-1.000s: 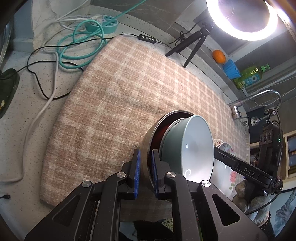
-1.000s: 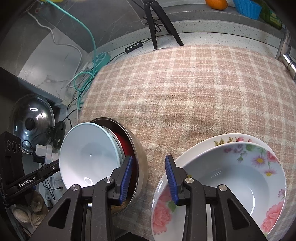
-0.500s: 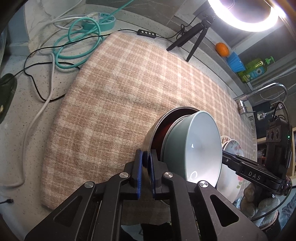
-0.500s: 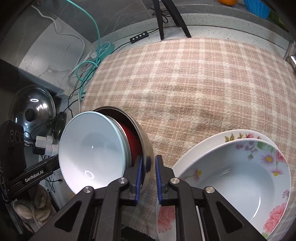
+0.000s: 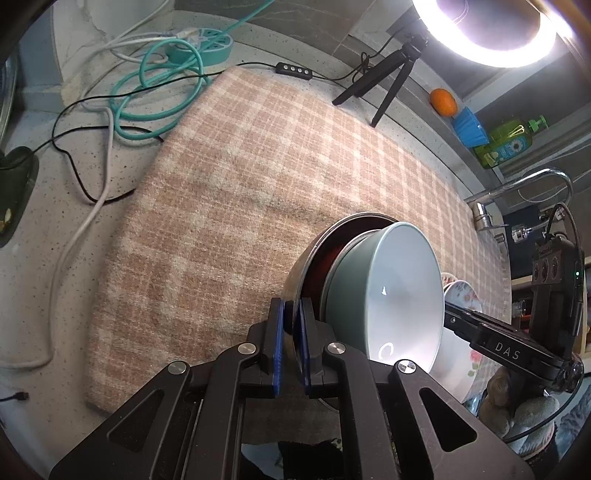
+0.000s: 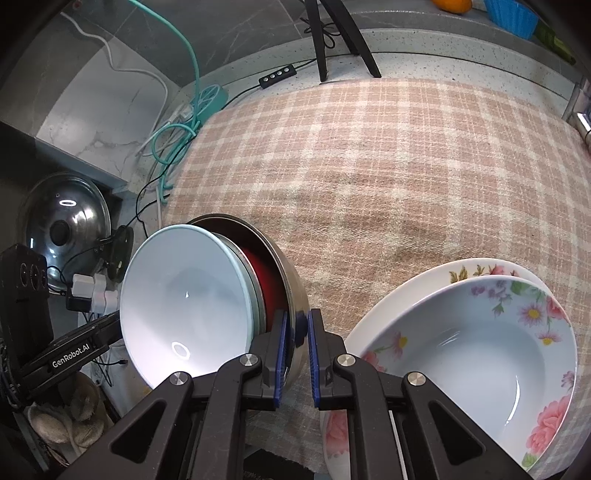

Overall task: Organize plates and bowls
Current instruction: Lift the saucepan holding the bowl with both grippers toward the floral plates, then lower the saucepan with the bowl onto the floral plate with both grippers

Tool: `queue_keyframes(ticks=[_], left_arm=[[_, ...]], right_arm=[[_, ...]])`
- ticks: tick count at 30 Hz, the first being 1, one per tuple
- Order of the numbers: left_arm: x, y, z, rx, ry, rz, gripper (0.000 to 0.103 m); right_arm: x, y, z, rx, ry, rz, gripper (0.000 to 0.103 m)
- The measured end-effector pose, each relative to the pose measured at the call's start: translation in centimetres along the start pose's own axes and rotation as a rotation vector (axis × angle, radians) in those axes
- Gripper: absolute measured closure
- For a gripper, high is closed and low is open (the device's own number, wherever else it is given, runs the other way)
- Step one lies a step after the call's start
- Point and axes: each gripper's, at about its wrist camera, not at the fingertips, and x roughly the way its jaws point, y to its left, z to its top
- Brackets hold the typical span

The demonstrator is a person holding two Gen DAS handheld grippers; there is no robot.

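Note:
A steel bowl holds a red bowl and a pale green bowl nested inside it. The stack is tilted on its side over the near edge of the plaid cloth. My left gripper is shut on the steel bowl's rim. My right gripper is shut on the same rim from the opposite side. A floral bowl rests in a floral plate at the near right; both show behind the stack in the left wrist view.
A tripod with a ring light stands at the cloth's far edge. Teal and white cables lie at the far left. A faucet, soap bottle, blue cup and orange are at the far right. A pot lid is at left.
My right gripper closed from wide open onto the steel bowl's rim. The left gripper kept its hold, and the stack shifted slightly.

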Motion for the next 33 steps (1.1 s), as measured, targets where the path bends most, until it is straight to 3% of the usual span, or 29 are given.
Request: queue_keyframes(ticks=[18,33], left_arm=[[-3.4,-4.5,0.7,0.085,-0.059,-0.049,0.097],[-1.9,-11.0,-0.4,0.219,-0.004,-0.128,0.096]], right_arm=[[-6.4,-0.2,-0.8,0.04,-0.097,0.005,0.093],[-12.1,-5.3,-4.5,0.152,-0.169,-0.041,0.093]])
